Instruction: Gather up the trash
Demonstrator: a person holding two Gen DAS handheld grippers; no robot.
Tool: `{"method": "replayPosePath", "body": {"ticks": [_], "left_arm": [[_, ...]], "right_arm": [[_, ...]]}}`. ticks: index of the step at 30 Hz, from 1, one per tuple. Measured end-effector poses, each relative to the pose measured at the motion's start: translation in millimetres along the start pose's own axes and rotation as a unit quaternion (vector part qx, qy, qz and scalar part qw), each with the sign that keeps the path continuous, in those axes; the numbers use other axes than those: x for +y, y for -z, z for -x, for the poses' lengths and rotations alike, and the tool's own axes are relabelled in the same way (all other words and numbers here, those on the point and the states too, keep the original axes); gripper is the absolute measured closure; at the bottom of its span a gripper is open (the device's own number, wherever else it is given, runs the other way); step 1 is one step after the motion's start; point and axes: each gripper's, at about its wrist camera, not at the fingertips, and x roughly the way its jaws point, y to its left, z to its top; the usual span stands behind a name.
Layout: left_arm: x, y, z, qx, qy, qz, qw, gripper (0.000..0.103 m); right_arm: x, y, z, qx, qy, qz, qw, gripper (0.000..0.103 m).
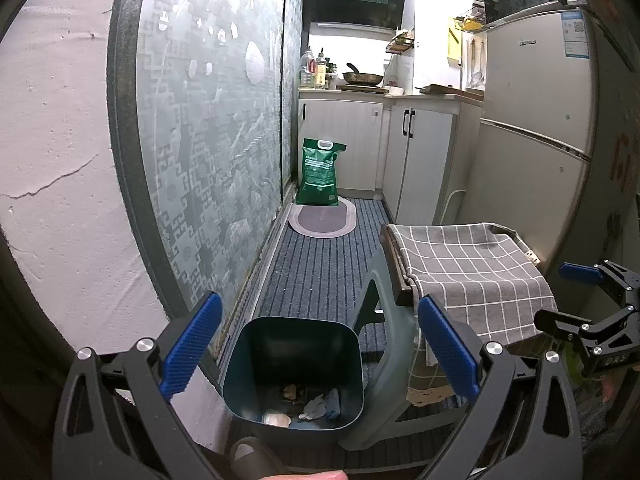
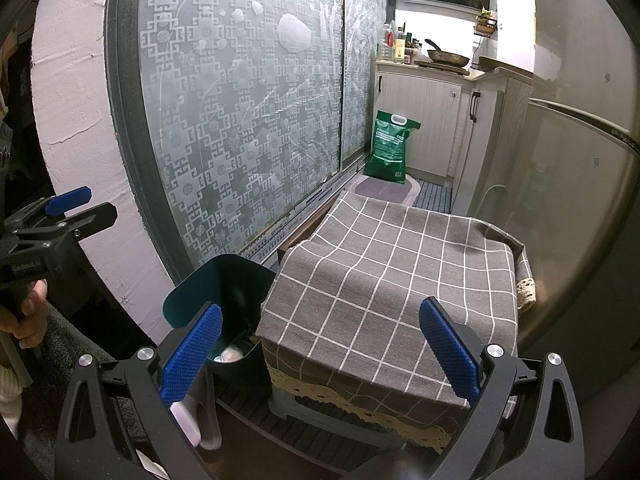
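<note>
A dark teal trash bin (image 1: 294,364) stands on the floor beside a stool draped with a grey checked cloth (image 1: 472,272). Several scraps of trash (image 1: 316,406) lie at the bin's bottom. My left gripper (image 1: 318,350) is open and empty, hovering above the bin's mouth. My right gripper (image 2: 320,350) is open and empty, above the front edge of the cloth (image 2: 400,280), with the bin (image 2: 224,300) to its left. The right gripper also shows in the left wrist view (image 1: 580,304), and the left gripper in the right wrist view (image 2: 60,216).
A frosted patterned glass door (image 1: 208,128) runs along the left. A fridge (image 1: 532,132) stands right of the stool. A green bag (image 1: 320,172) and an oval mat (image 1: 322,220) lie on the striped floor by the cabinets (image 1: 416,160). A slippered foot (image 1: 256,460) is below the bin.
</note>
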Motion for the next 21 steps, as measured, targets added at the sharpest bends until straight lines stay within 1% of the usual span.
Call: {"method": "replayPosePath", "body": {"ticks": [21], "left_arm": [[1.9, -0.5, -1.8, 0.003, -0.001, -0.003, 1.0, 0.003]], "right_arm": [[0.7, 0.3, 0.1, 0.0, 0.0, 0.001, 1.0, 0.003]]}}
